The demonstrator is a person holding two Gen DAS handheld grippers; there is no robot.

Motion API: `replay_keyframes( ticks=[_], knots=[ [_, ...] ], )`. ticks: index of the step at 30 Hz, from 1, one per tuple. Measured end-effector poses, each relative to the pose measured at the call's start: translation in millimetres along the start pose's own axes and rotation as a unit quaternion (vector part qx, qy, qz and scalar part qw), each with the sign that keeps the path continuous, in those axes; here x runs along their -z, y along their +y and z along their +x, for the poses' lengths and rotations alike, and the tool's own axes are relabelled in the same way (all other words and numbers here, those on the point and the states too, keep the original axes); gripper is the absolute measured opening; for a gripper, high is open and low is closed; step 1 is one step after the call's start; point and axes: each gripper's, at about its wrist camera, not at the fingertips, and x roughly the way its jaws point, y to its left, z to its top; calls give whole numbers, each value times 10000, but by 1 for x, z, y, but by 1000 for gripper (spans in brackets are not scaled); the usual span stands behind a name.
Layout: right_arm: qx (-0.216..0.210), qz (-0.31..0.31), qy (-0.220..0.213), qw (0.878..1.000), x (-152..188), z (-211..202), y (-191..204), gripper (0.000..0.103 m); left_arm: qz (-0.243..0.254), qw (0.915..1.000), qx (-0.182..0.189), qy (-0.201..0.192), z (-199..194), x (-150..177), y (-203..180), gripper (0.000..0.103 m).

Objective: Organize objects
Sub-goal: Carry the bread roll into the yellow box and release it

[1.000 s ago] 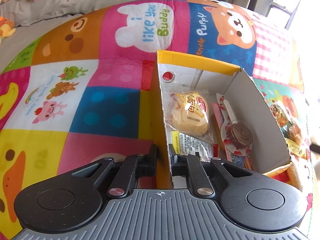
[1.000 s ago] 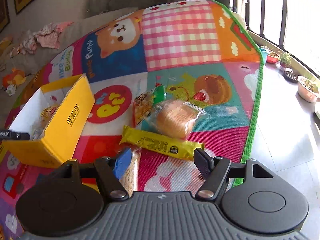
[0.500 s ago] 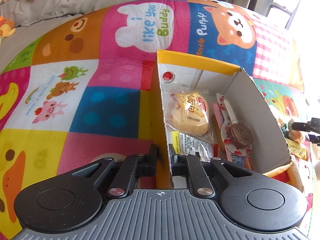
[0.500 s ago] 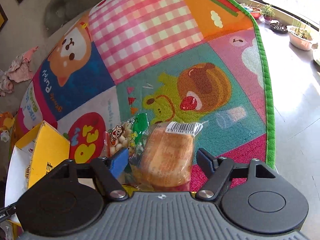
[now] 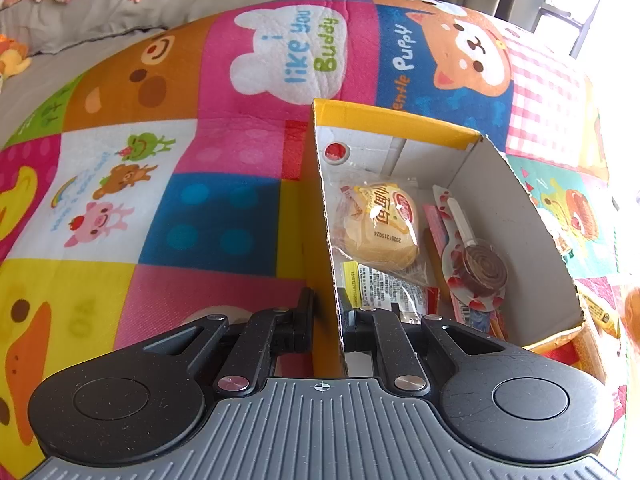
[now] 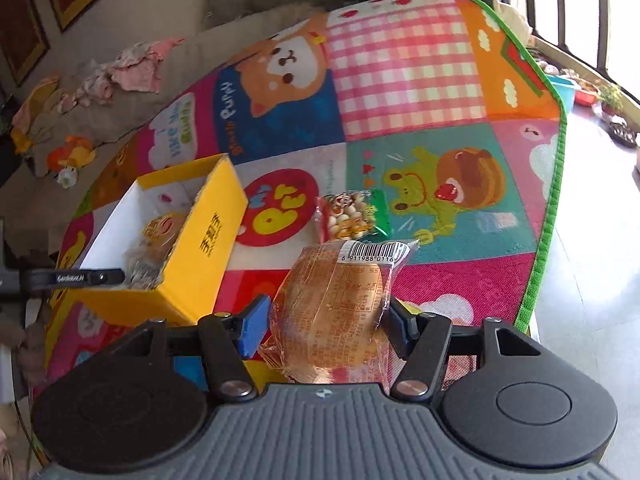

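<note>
my right gripper (image 6: 326, 326) has just been closing, and its jaws now pinch the wrapped bread (image 6: 336, 312) from both sides and hold it above the play mat (image 6: 400, 80), to the right of the yellow box (image 6: 208, 240). my left gripper (image 5: 326, 320) is pressed together on the near wall of the box (image 5: 326, 240), one finger outside and one inside.

i think the risk is the slippery wrapper: the pads hold soft bread through loose plastic, so it can slide out on the way to the box, or be squashed if i press more. the box is light cardboard, so a bump from the bread could tilt it if the left grip gives. inside, the bun packet (image 5: 380, 220) and the lollipop (image 5: 482, 268) already take much floor, so the bread may land on top of them.

the peanut bag (image 6: 352, 216) lies on the mat behind the bread. the lower part of the bread is hidden behind the gripper body. in the left view the right edge is washed out by light.
</note>
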Motion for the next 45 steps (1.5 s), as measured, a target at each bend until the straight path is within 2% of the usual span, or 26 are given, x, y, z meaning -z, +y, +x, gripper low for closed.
replay_keyframes(
  ticks=[2, 7, 14, 18, 25, 32, 33, 35, 39, 45],
  knots=[
    [-21, -210, 5, 9998, 5, -5, 13, 61, -1, 10000, 8, 0, 0, 0, 0, 12],
    [-595, -398, 219, 9972, 11, -7, 38, 61, 4, 10000, 13, -4, 0, 0, 0, 12],
    [-923, -722, 206, 9929, 7, -10, 70, 61, -8, 10000, 41, -11, 0, 0, 0, 12],
    [-1023, -844, -79, 9911, -8, -22, 84, 61, -14, 10000, 57, -25, 0, 0, 0, 13],
    [-1382, -853, -891, 9827, -58, -45, 116, 61, -43, 9999, 96, -31, 0, 1, 2, 13],
    [-1542, -1071, -1291, 9737, -97, -26, 166, 61, -84, 9998, 151, -37, 0, 1, 4, 14],
    [-1601, -1069, -1278, 9729, -100, -19, 171, 61, -76, 9998, 170, -35, 0, 1, 5, 14],
    [-1767, -1018, -1079, 9730, -106, 2, 180, 74, -72, 9998, 166, -32, 0, 1, 4, 14],
    [-1754, -757, -676, 9793, -104, 32, 180, 75, -63, 9998, 189, -32, 0, 2, 5, 14],
    [-1339, -345, -551, 9889, -92, 36, 131, 80, -54, 9998, 174, -52, 0, 3, 5, 14]
  ],
)
